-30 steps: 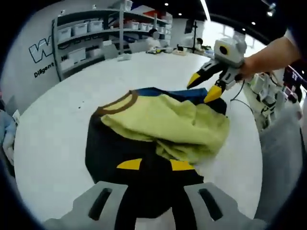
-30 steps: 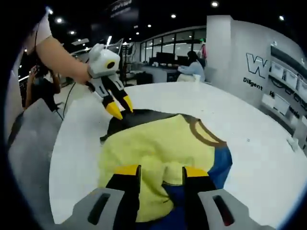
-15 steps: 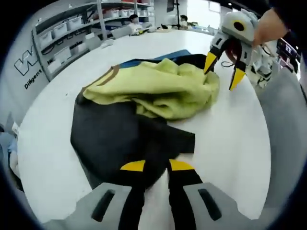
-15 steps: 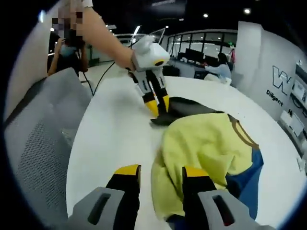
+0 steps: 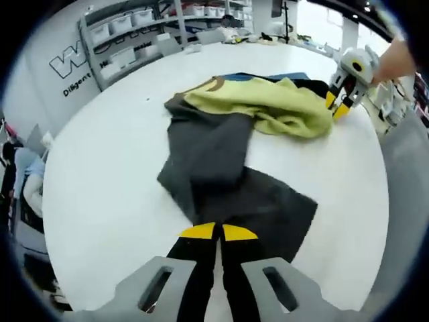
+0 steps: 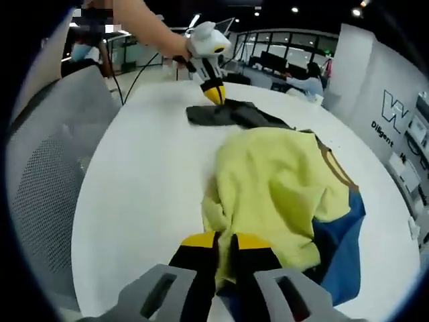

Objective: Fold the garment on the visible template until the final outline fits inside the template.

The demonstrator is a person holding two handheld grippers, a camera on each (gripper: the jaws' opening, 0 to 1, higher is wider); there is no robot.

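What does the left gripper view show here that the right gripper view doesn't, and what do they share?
Left gripper view: shelving with storage bins behind the table, and the garment's dark grey panel spread wide toward the camera, its near edge pinched by the left hand-held gripper.

Right gripper view: a grey mesh chair beside the table, a seated person at far desks, and the garment's blue panel broad under the yellow.

Both: the white round table, the yellow, blue and dark grey garment, wall lettering, and both grippers closed on fabric, the right hand-held gripper at the yellow edge.
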